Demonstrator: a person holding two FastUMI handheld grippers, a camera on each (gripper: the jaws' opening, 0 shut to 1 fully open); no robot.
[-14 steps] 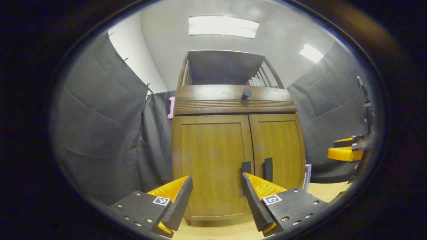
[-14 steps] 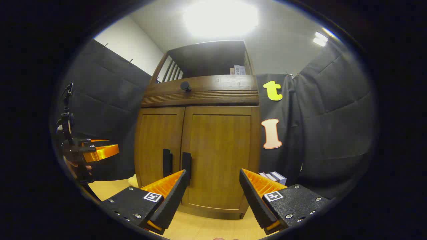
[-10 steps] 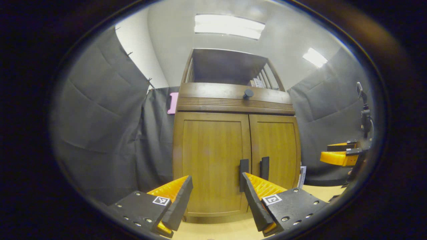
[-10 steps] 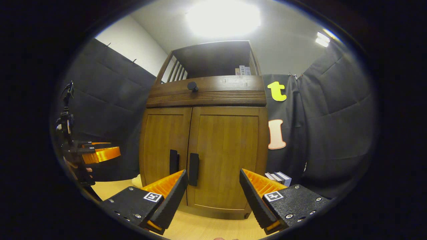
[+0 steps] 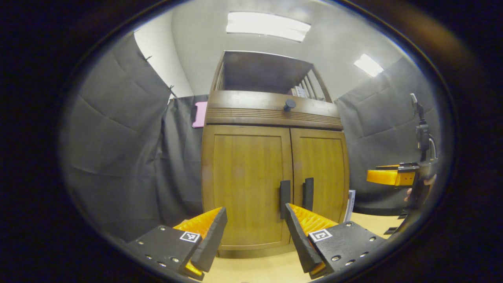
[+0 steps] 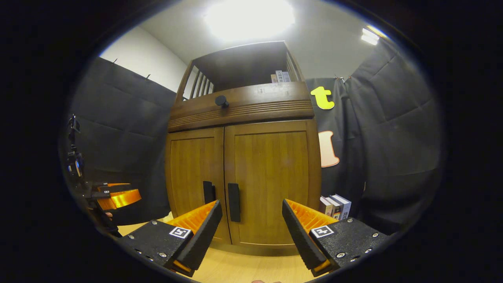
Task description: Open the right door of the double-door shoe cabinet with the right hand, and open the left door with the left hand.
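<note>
A brown wooden shoe cabinet [image 5: 271, 114] stands ahead with both doors closed. The left door [image 5: 245, 181] and right door [image 5: 320, 169] each carry a black vertical handle near the centre seam: the left handle [image 5: 285, 198] and the right handle [image 6: 234, 202]. My left gripper [image 5: 255, 230] is open, short of the left door, its right finger just below the left handle. My right gripper [image 6: 251, 224] is open in front of the right door [image 6: 273, 181], with the right handle just above its left finger. The right gripper [image 5: 387, 177] also shows far right in the left gripper view.
A round black knob [image 5: 289, 104] sits on the drawer front above the doors, under an open shelf. Several books [image 6: 334, 206] stand on the floor right of the cabinet. Light wooden floor [image 6: 243, 269] lies below. Black cloth walls close both sides.
Both grippers have shifted a little, and the cabinet sits slightly higher and closer in both views. The doors stay closed and both grippers stay open.
</note>
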